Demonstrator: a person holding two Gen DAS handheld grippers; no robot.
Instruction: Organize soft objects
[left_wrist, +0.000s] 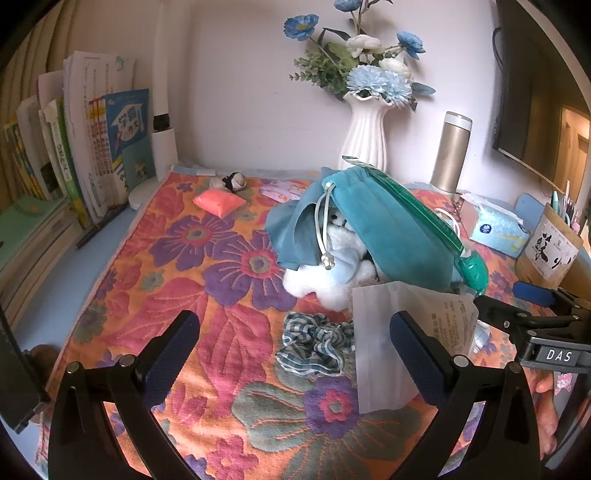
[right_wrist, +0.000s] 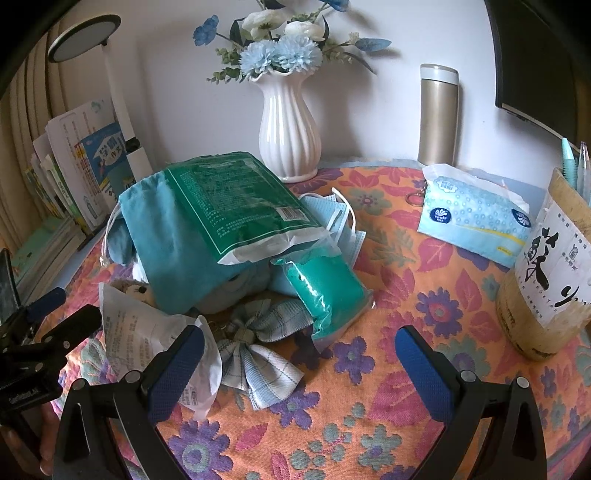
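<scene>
- The teal velvet drawstring pouch lies mid-bench on the floral orange cloth, its long axis running from front-right to back-left and its mouth opening left.
- White plush toys spill from its mouth; a green plastic packet lies on top.
- The blue tissue pack reads "Vinda".
- The left hand-held gripper and right hand-held gripper are both spread wide, holding nothing.

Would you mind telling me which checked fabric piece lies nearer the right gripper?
The bow, beside the right gripper's left finger. The ruffled scrunchie lies by the left gripper instead.
</scene>
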